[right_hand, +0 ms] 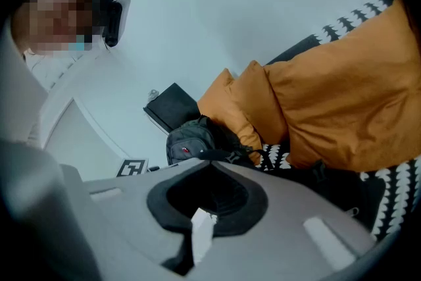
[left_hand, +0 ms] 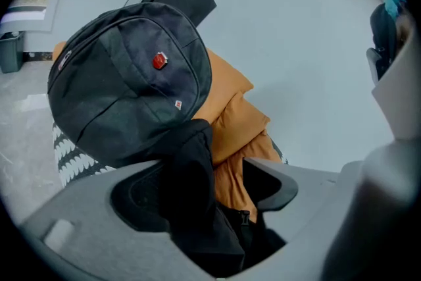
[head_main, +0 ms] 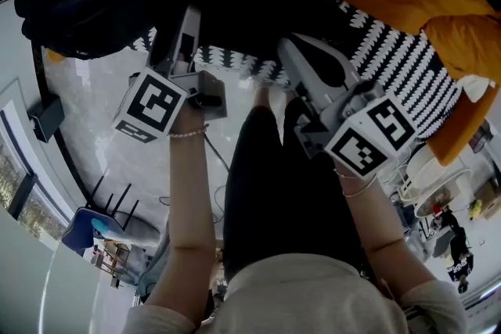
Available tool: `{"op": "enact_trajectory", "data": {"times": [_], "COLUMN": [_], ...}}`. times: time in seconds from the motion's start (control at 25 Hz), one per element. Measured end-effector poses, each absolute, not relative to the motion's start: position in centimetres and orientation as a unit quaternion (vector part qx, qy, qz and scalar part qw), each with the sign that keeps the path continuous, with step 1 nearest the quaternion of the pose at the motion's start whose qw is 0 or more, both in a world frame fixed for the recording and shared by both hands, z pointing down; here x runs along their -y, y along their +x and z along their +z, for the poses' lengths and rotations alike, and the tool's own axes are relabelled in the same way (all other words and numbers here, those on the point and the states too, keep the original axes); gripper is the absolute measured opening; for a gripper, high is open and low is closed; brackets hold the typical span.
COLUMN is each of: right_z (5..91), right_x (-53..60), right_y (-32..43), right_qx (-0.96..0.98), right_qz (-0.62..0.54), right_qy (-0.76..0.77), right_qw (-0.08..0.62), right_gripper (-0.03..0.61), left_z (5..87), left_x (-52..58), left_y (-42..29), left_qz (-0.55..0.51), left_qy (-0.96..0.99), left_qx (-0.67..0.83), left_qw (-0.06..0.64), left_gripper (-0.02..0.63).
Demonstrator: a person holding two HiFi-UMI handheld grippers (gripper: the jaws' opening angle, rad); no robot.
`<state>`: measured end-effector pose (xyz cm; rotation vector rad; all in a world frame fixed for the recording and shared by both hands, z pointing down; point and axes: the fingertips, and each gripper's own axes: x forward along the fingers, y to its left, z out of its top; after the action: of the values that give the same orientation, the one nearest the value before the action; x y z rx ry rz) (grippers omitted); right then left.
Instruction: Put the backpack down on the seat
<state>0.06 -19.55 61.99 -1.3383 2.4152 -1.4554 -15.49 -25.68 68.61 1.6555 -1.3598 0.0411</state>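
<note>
Pale wall backs a patterned seat point(head_main: 391, 51); backpack point(left_hand: 125, 82) sits on it at upper left of the left gripper view, against orange cushions point(left_hand: 233, 108); left gripper point(left_hand: 223, 181) fingers spread wide, black strap point(left_hand: 191, 201) passing between them; right gripper point(right_hand: 210, 164), lower centre, fingers closed together, empty.

The seat point(head_main: 391, 51) before me has a black cover with a white zigzag pattern. The dark backpack point(left_hand: 125, 82) sits on it at one end, touching the puffy orange cushions point(right_hand: 342, 102) that lie heaped over much of the rest.
</note>
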Motion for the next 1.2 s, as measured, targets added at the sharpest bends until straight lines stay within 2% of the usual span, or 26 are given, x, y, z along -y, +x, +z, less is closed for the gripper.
{"op": "enact_trajectory", "data": {"times": [0.32,0.6,1.08,1.2], "right_z": [60.4,57.9,51.8,49.0], "right_x": [19.1,18.0,17.1,17.1], "right_y": [-0.9,-1.3,-1.2,-0.9], "right_qx": [-0.783,-0.794,-0.813,-0.821], "right_qz": [-0.458,-0.446,-0.415,-0.403], "right_qy": [-0.421,-0.414,-0.407,-0.403], "right_qw": [0.006,0.011,0.023,0.034], "right_gripper": [0.003,0.003,0.003,0.003], "left_z": [67.6,64.5,57.5,54.1], "left_x": [23.2,21.2,19.0,18.8], "left_y": [-16.7,-17.7,-14.7,-14.6], "left_qz": [0.024,0.036,-0.023,-0.033], "left_qy": [0.664,0.665,0.698,0.709], "left_qx": [0.572,0.596,0.549,0.553], "left_qw": [0.481,0.448,0.459,0.436], "left_gripper": [0.327,0.327,0.323,0.269]}}
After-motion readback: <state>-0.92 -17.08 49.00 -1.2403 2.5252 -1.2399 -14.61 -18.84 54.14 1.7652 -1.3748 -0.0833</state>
